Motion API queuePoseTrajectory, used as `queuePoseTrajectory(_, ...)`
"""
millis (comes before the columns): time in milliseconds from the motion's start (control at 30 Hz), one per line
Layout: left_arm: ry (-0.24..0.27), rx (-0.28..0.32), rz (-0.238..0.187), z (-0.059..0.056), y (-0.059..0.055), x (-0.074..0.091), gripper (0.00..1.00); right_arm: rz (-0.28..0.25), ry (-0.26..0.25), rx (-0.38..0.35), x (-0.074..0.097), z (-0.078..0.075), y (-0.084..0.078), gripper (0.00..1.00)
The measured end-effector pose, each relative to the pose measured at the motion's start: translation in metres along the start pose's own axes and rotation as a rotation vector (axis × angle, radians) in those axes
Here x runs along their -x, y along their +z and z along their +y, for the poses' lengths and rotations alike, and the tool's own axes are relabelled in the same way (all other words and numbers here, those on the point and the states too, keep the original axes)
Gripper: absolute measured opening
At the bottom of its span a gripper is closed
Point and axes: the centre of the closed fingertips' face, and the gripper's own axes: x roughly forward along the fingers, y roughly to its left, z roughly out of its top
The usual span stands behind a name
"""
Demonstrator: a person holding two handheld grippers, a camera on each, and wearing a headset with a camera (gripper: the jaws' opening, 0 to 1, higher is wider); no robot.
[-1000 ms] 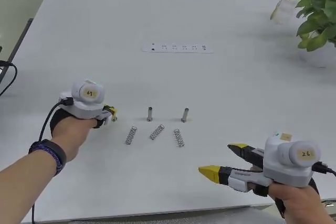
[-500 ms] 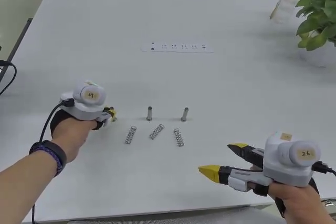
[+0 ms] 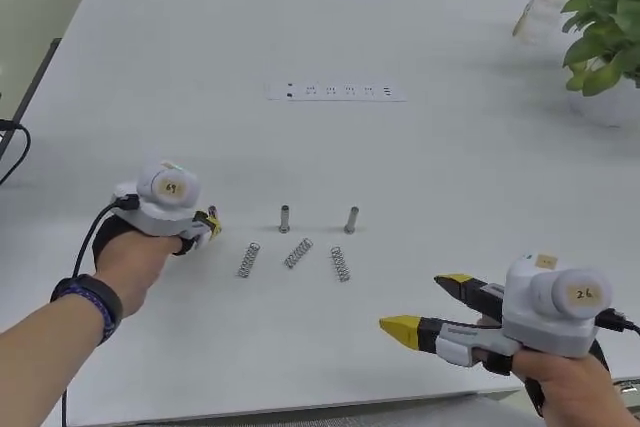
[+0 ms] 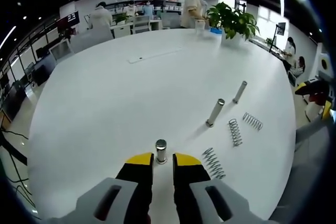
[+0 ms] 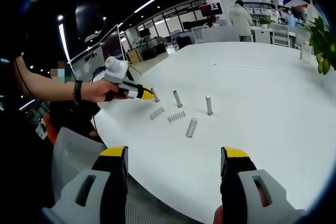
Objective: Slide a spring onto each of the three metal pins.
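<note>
Three short metal pins stand in a row on the white table [image 3: 330, 7]: left pin [image 3: 212, 214], middle pin [image 3: 285, 217], right pin [image 3: 352, 219]. Just in front of them lie three springs [image 3: 249, 258] [image 3: 298, 252] [image 3: 340, 263], all loose and flat. My left gripper [image 3: 207, 226] sits low at the left pin [image 4: 161, 150], its yellow jaws drawn in close on either side of the pin's base. The right gripper [image 3: 428, 303] hovers near the table's front edge, to the right of the springs, jaws wide apart and empty.
A white power strip [image 3: 337, 92] lies farther back in the middle. A potted plant [image 3: 600, 27] stands at the far right. A black cable [image 3: 80, 257] runs from the left gripper toward the left edge. People and desks fill the room behind.
The left gripper has settled slightly lower at the left pin. The right gripper, springs and other pins have not moved.
</note>
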Motion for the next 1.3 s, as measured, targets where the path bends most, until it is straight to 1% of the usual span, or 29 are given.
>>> queuePoseTrajectory(67, 0.002, -0.009, 0.012, 0.000, -0.003, 0.001, 0.08, 0.003, 0.001, -0.004, 0.000, 0.000, -0.001, 0.71)
queuePoseTrajectory(133, 0.001, -0.004, 0.009, 0.000, -0.005, 0.003, 0.08, 0.008, 0.002, 0.000, 0.000, -0.001, -0.002, 0.71)
queuePoseTrajectory(233, -0.001, -0.005, 0.018, 0.000, -0.010, 0.006, 0.10, 0.005, 0.005, -0.003, -0.001, -0.001, -0.001, 0.71)
queuePoseTrajectory(433, 0.007, 0.023, 0.023, 0.002, -0.023, 0.017, 0.11, 0.005, 0.016, 0.004, -0.004, 0.000, 0.002, 0.71)
queuePoseTrajectory(467, 0.008, 0.032, 0.022, 0.002, -0.024, 0.019, 0.12, 0.005, 0.018, 0.005, -0.005, 0.001, 0.001, 0.71)
queuePoseTrajectory(500, 0.012, 0.046, 0.013, 0.003, -0.025, 0.022, 0.13, 0.005, 0.019, 0.006, -0.005, 0.001, 0.001, 0.71)
queuePoseTrajectory(600, 0.018, 0.051, 0.010, 0.003, -0.028, 0.029, 0.15, 0.003, 0.024, 0.006, -0.005, 0.002, 0.001, 0.71)
queuePoseTrajectory(733, 0.023, 0.060, 0.007, 0.001, -0.036, 0.037, 0.17, 0.005, 0.026, 0.004, -0.005, 0.001, -0.001, 0.71)
queuePoseTrajectory(900, 0.028, 0.075, -0.011, 0.002, -0.039, 0.047, 0.20, 0.006, 0.033, 0.004, -0.006, 0.002, -0.001, 0.71)
queuePoseTrajectory(1000, 0.029, 0.096, -0.049, 0.001, -0.039, 0.054, 0.24, 0.007, 0.038, 0.008, -0.008, 0.002, 0.000, 0.71)
queuePoseTrajectory(1067, 0.031, 0.095, -0.057, 0.002, -0.039, 0.058, 0.24, 0.006, 0.040, 0.011, -0.009, 0.002, 0.001, 0.71)
queuePoseTrajectory(1100, 0.031, 0.099, -0.064, 0.001, -0.039, 0.061, 0.25, 0.006, 0.041, 0.011, -0.009, 0.002, 0.001, 0.71)
queuePoseTrajectory(1167, 0.030, 0.096, -0.067, -0.001, -0.040, 0.066, 0.26, 0.007, 0.043, 0.013, -0.009, 0.001, 0.001, 0.71)
queuePoseTrajectory(1233, 0.034, 0.095, -0.070, 0.000, -0.041, 0.070, 0.27, 0.009, 0.041, 0.014, -0.009, -0.002, 0.001, 0.71)
queuePoseTrajectory(1300, 0.036, 0.102, -0.085, -0.001, -0.041, 0.076, 0.28, 0.011, 0.040, 0.014, -0.009, -0.004, 0.000, 0.71)
